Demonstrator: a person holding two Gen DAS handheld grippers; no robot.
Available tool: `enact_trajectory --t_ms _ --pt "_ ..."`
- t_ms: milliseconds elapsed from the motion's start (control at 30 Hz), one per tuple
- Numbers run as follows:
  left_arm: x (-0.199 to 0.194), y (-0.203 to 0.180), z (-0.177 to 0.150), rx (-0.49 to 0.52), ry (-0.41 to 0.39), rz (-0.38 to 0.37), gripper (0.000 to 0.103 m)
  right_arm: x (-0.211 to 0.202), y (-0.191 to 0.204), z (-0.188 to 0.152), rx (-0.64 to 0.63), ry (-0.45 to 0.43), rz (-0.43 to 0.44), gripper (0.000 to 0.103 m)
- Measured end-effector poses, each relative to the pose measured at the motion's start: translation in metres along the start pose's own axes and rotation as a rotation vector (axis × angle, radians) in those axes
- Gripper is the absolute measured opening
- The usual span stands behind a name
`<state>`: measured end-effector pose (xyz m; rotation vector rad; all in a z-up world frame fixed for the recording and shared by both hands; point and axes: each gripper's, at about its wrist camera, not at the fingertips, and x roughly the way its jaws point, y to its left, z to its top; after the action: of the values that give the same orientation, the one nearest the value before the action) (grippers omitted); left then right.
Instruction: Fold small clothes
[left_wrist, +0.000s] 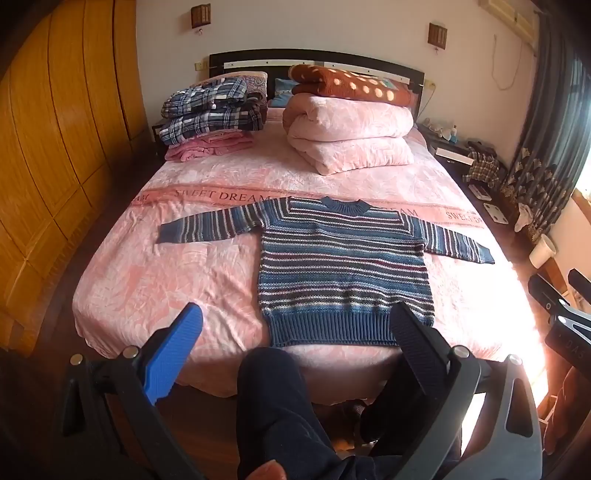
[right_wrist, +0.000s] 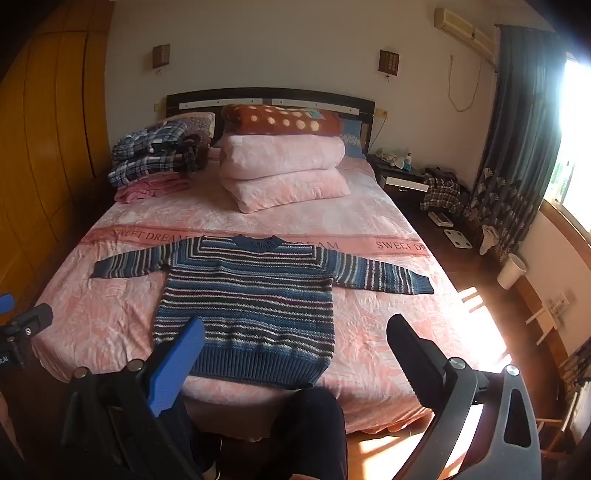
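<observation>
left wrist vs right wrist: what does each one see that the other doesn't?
Left wrist only: the right gripper's body at the right edge.

Right wrist only: the bright window and the left gripper's body at the left edge.

Both: the striped sweater laid flat with sleeves spread on the pink bed, the plaid stack, the folded pink quilt, and each camera's own open fingers: left gripper, right gripper.

One sweater lies on one bed. Two wall lamps hang above. One pink quilt, one dotted blanket, one white cup.
</observation>
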<state>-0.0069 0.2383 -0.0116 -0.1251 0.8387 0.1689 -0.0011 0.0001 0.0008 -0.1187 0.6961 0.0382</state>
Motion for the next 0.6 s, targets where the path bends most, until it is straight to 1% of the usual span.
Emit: enact_trajectory --t_ms 33,100,267,300,500,600 --pt "0.001 0.0 0.0 0.002 0.015 0.0 0.1 0.0 0.0 0.0 0.001 0.001 0.0 0.099" --pt "0.001 0.0 0.001 0.001 0.019 0.001 0.1 0.0 0.0 0.0 0.003 0.003 0.003 0.099" --pt "0.002 0.001 0.0 -0.007 0.01 -0.001 0.1 -0.003 0.002 0.0 -0.003 -0.001 0.001 0.099" --pt "0.002 0.001 -0.001 -0.007 0.01 -0.001 0.1 0.002 0.0 0.0 0.005 0.01 0.005 0.099" --pt "0.0 0.003 0.003 0.0 0.014 0.007 0.1 0.005 0.002 0.0 0.003 0.013 0.011 0.099" --pt "0.0 0.002 -0.002 -0.004 0.012 0.007 0.1 0.009 -0.002 -0.005 0.004 0.013 0.011 0.099"
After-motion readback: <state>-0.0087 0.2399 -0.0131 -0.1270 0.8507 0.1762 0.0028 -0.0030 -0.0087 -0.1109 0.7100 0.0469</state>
